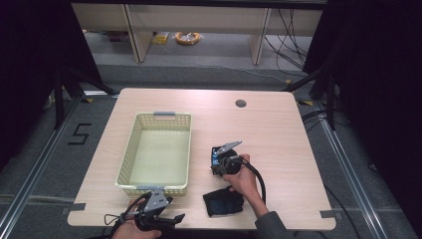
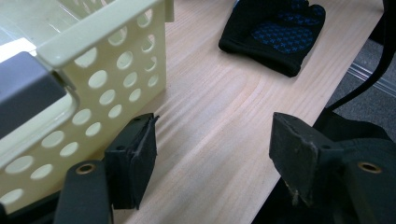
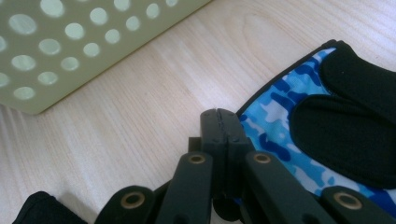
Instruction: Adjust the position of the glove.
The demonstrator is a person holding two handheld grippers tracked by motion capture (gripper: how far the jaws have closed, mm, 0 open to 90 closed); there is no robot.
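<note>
The wooden surface is lying broad and bare to the right of and beyond the right gripper, with a small round hole near its far edge. To the left of those jaws, the pale yellow perforated basket is standing with its long side running away from the person, near them but apart. Its near corner is sitting just beside the left gripper, which is hovering at the surface's near edge with its jaws released and bare wood between them.

The blue camouflage glove, with black padded patches, is lying flat on the surface directly under and beside the right jaws. Those jaws are clenched together; in the right gripper view their tip is sitting at the glove's edge, and I cannot tell whether any fabric is pinched between them. The second glove, black with a blue dotted palm, is lying near the surface's near edge, just behind the right jaws and ahead of the left jaws, well apart from the latter.
</note>
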